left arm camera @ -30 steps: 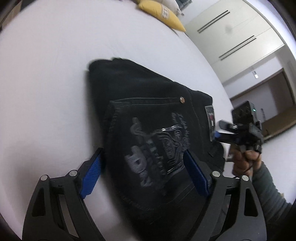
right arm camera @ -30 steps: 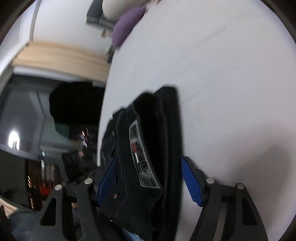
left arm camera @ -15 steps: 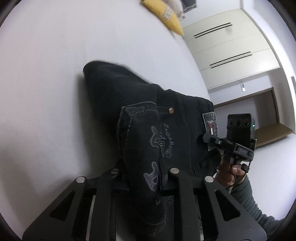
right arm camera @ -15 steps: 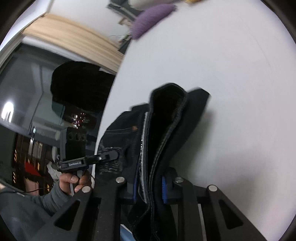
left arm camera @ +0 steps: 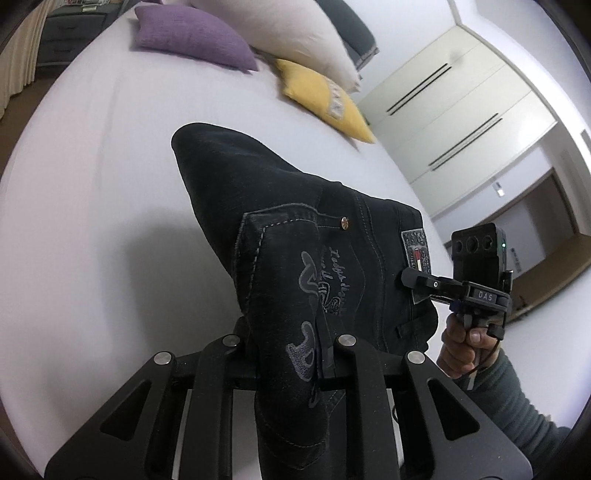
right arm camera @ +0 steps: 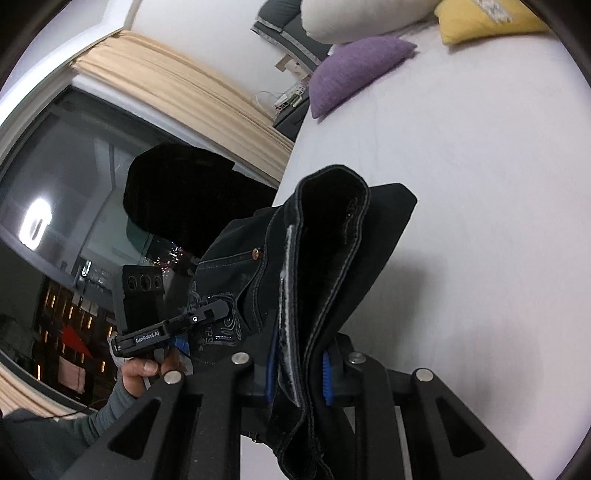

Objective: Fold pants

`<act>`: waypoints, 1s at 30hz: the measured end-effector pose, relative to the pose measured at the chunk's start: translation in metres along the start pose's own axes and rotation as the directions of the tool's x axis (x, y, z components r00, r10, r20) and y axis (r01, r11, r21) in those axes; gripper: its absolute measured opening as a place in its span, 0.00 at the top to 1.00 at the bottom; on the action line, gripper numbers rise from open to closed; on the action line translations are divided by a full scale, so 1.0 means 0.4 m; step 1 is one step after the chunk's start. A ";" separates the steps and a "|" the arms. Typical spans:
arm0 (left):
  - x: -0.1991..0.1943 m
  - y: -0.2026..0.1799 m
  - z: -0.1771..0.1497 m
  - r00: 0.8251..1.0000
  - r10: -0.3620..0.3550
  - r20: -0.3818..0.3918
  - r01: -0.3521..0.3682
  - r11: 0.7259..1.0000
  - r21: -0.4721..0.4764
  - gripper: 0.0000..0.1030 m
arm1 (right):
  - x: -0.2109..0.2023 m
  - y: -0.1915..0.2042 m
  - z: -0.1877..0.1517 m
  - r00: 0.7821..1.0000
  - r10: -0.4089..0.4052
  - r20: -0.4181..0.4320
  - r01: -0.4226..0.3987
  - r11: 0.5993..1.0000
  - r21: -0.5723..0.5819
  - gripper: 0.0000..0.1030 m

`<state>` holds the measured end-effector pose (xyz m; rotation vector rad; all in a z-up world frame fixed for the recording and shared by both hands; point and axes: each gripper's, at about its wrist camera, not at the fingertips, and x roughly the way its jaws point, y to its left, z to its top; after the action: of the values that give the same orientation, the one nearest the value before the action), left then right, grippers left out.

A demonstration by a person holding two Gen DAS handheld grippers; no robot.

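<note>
Nearest the left camera, the left gripper (left arm camera: 290, 363) is pressed together on the pants (left arm camera: 317, 258), pinching a bunch of dark denim at the back pocket with the grey embroidery. Nearest the right camera, the right gripper (right arm camera: 299, 373) is likewise clamped, its blue pads squeezing the stacked waistband layers beside the white label strip.

Beyond both grips the pants rise off the bed (left arm camera: 92, 221): the held end is lifted, while the far folded end trails away from the tools toward the pillows and looks to be touching the sheet. The long axis of the bundle runs forward from the grippers, so the fabric lies ahead of and below them. The two grips sit side by side along the waist end, the right one at the label edge, the left one at the pocket; neither is clearly nearer the far end.

Farther off, a purple pillow (left arm camera: 192, 35) and a yellow pillow (left arm camera: 325, 99) lie at the head of the bed, well apart from the pants. The next move probably carries the held end forward over the resting end, with both hands travelling level so the layers stay stacked.
</note>
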<state>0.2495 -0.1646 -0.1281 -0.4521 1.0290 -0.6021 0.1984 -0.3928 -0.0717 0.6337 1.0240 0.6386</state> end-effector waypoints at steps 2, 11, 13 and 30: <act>0.040 0.053 0.023 0.999 0.033 -0.023 -0.033 0.999 -0.001 0.84 | 0.050 -0.050 0.029 1.000 -0.003 -0.019 0.003 0.999 0.035 0.80; 0.142 0.228 -0.009 0.991 0.113 -0.067 -0.114 0.993 -0.011 0.54 | 0.157 -0.277 -0.008 0.998 0.022 -0.052 -0.011 0.976 0.217 0.71; 0.133 0.209 -0.016 0.986 0.161 -0.053 -0.159 0.987 0.029 0.47 | 0.132 -0.278 -0.021 0.999 0.021 -0.027 -0.014 0.977 0.213 0.65; -0.429 -0.355 -0.260 0.498 0.459 0.736 -0.720 0.691 0.056 0.00 | -0.299 0.321 -0.272 0.740 -0.383 0.553 0.537 0.831 -0.143 0.00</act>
<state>0.0564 -0.1666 0.0238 0.0673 0.2804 0.0621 0.0312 -0.3775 0.0485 0.2298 0.5345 0.1456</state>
